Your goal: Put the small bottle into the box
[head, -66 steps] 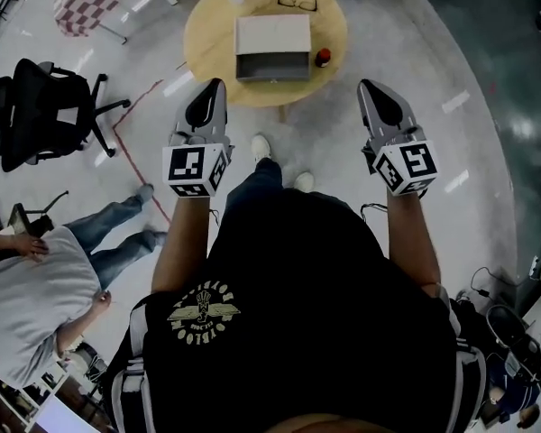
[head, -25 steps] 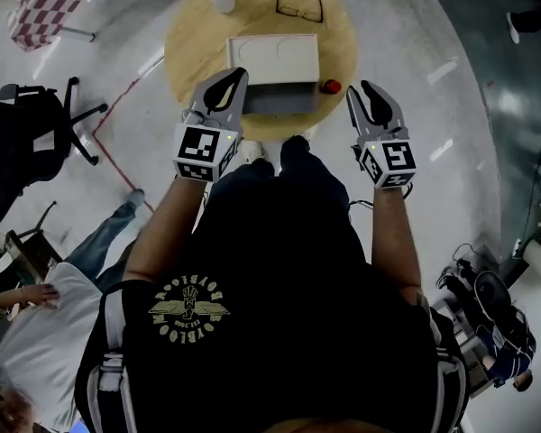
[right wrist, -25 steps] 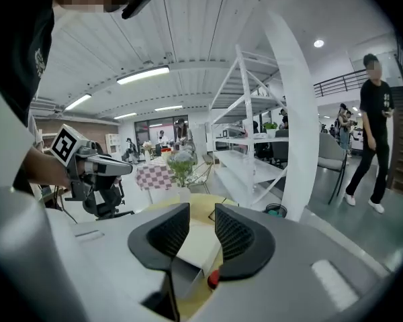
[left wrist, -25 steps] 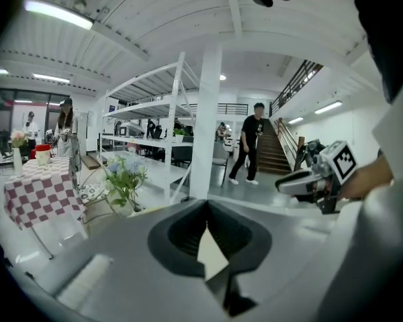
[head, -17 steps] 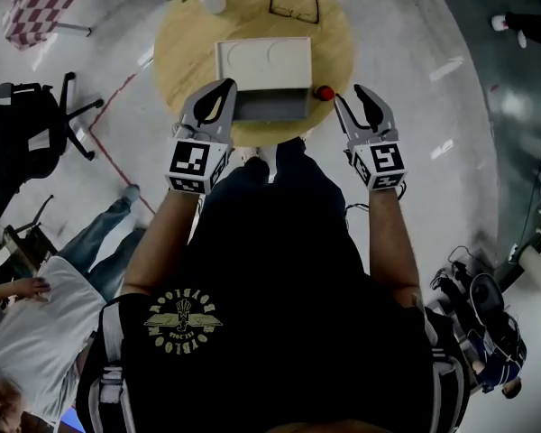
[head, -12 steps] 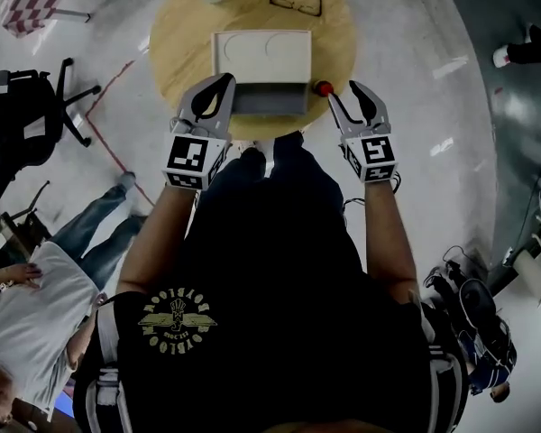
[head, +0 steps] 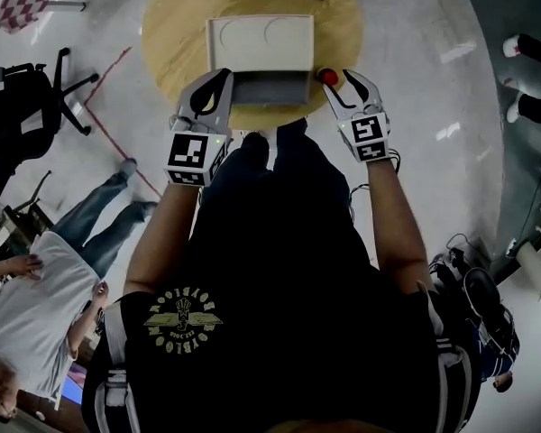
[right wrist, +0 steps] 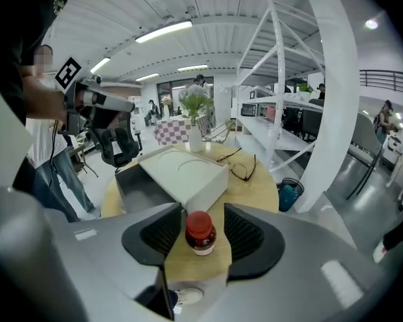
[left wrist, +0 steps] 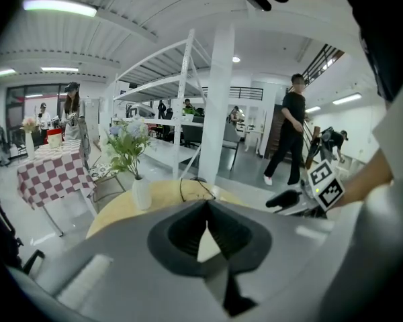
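Since a second ago, both grippers have dropped to the near edge of the round wooden table (head: 171, 25). The right gripper (head: 336, 81), its jaws just opened wide, now straddles the small red-capped bottle (right wrist: 200, 232) without pressing it. The bottle stands just right of the white-topped grey box (head: 259, 41). The left gripper (head: 221, 78) is clenched empty by the box's left front corner.

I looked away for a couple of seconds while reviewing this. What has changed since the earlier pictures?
Both claws came down to the table. The right claw has just been opening its jaws, which now straddle the small bottle without gripping it. The left claw, shut, sank toward the box, near its front left corner. Nothing was grasped or released; bottle and box stayed put.
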The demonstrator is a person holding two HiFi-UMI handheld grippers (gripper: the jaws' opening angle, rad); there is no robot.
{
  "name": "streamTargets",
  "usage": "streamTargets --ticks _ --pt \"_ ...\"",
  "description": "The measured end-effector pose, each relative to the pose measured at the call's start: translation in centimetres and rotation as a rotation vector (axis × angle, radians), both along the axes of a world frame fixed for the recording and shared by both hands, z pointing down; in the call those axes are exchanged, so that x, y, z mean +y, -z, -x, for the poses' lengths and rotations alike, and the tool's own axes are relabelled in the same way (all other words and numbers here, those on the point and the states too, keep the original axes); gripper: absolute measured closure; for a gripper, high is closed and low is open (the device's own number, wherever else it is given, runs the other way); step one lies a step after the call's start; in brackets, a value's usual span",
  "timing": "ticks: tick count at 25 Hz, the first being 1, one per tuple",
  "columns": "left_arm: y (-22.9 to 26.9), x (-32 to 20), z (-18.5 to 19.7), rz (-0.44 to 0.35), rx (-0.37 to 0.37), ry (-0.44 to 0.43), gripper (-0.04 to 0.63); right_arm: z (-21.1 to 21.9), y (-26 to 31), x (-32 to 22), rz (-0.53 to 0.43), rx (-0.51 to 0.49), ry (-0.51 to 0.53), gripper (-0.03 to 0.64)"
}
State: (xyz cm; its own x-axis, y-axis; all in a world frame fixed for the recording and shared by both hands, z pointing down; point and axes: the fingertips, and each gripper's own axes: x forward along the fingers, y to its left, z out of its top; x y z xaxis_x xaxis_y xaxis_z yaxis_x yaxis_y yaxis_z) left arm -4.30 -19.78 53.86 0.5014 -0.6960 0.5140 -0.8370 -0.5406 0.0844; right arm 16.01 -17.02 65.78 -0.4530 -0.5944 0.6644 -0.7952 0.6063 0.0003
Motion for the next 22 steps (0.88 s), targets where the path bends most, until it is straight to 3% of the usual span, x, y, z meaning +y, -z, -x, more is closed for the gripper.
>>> streamTargets --ticks 9,22 --pt "0.4 0.9 2.4 0.005 -0.025 0.037 0.595 1.0 -4.0 0.2 0.037 0.065 0.041 0.420" --pt "1.9 0.6 2.9 -0.031 -0.008 0.032 0.595 1.2 -3.8 -0.1 0.006 0.049 0.008 0.462"
